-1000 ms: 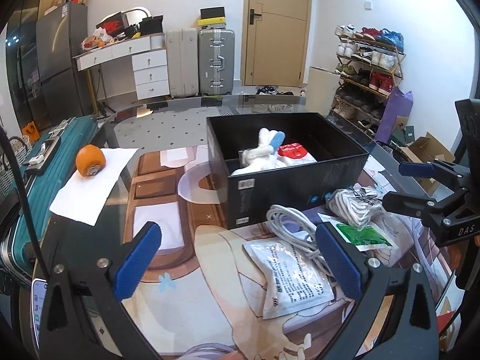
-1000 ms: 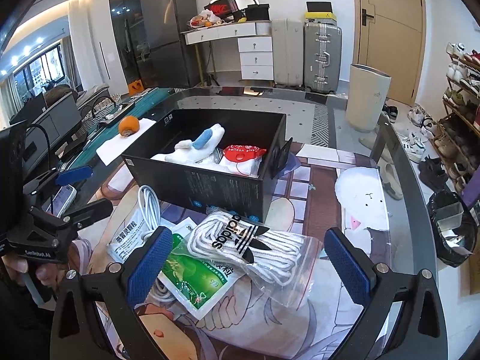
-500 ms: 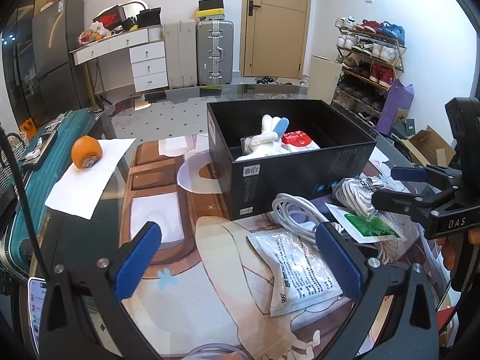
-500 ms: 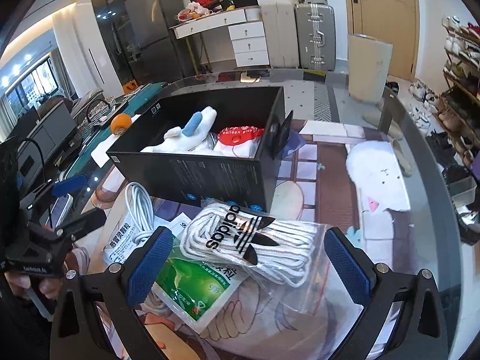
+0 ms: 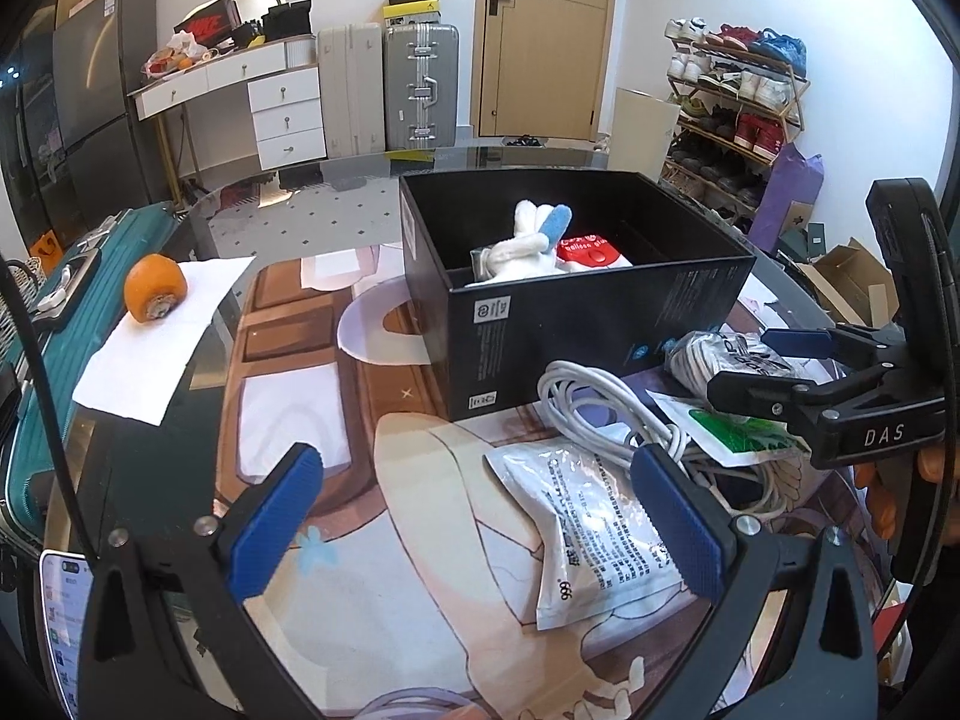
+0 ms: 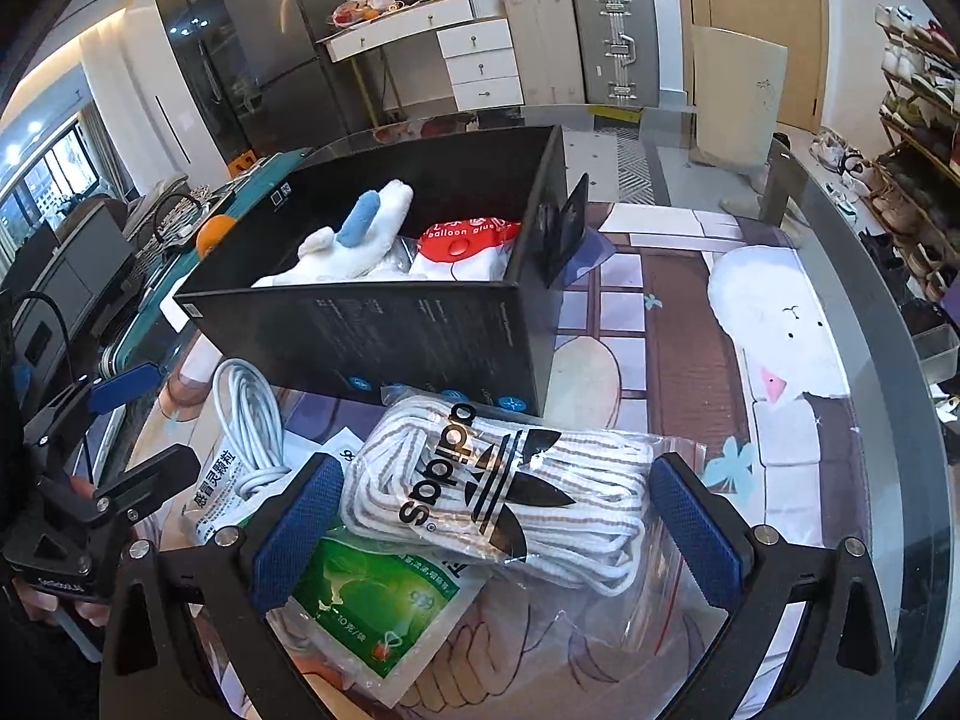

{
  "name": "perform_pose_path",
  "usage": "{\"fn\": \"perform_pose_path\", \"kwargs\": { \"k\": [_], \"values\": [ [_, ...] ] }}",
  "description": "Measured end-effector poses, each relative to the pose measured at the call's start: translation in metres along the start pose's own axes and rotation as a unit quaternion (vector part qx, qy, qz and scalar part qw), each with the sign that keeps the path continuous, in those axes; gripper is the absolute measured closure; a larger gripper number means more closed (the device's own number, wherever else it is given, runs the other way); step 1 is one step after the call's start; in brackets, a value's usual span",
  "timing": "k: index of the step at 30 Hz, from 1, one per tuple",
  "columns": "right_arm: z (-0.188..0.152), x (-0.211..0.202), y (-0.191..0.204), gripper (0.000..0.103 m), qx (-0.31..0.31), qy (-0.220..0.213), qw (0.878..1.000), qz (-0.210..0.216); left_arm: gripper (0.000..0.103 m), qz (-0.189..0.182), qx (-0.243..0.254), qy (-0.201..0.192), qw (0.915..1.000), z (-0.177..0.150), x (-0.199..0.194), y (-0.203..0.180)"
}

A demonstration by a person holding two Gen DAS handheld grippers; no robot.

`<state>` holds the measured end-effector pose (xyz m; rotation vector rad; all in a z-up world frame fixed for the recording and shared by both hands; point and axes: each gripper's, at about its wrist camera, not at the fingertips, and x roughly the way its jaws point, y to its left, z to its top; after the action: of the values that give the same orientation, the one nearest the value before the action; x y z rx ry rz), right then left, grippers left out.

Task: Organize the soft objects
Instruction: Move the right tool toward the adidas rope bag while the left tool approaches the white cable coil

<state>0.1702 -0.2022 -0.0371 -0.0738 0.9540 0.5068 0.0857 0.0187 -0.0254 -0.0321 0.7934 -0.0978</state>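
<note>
2 grippers, jaws apart: right gripper (image 6: 492,531) straddles crinkly bagged laces (image 6: 498,501); left gripper (image 5: 480,516) hovers over glossy pouch (image 5: 594,534).

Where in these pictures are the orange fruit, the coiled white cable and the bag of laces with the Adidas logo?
orange fruit (image 5: 155,288), left wrist view, on its rounded side.
coiled white cable (image 5: 600,399), left wrist view, on the loops near the box.
bag of laces (image 6: 498,498), right wrist view, on the printed logo.

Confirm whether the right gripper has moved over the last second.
Yes. The right gripper has advanced toward the black box and now straddles the clear bag of shoelaces, open.
</note>
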Motion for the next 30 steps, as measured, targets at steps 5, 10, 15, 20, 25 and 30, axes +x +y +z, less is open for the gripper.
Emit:
{"fn": "perform_pose_path", "kwargs": {
  "k": [5, 10, 15, 20, 25, 30],
  "values": [
    [-0.003, 0.003, 0.005, 0.001, -0.007, 0.001, 1.0, -0.019, 0.0, -0.002, 0.001, 0.005, 1.0, -0.002, 0.004, -0.001],
    [-0.007, 0.005, 0.008, 0.001, -0.019, 0.004, 0.999, -0.028, 0.0, -0.004, -0.001, 0.008, 1.0, -0.002, 0.004, 0.0],
    [-0.011, 0.006, 0.013, 0.001, -0.035, 0.014, 0.999, -0.025, 0.0, -0.002, 0.002, 0.008, 1.0, -0.002, 0.004, 0.0],
    [-0.019, 0.003, 0.019, 0.001, -0.055, 0.021, 0.998, -0.013, 0.0, -0.008, 0.009, 0.01, 0.9999, -0.001, 0.002, -0.001],
    [-0.028, -0.003, 0.024, 0.001, -0.07, 0.022, 0.997, -0.004, 0.0, -0.018, 0.016, 0.015, 0.9996, -0.001, 0.0, -0.002],
    [-0.036, -0.009, 0.029, 0.001, -0.08, 0.022, 0.996, 0.006, 0.0, -0.028, 0.014, 0.018, 0.9993, -0.001, -0.001, -0.001]
  ]
}}
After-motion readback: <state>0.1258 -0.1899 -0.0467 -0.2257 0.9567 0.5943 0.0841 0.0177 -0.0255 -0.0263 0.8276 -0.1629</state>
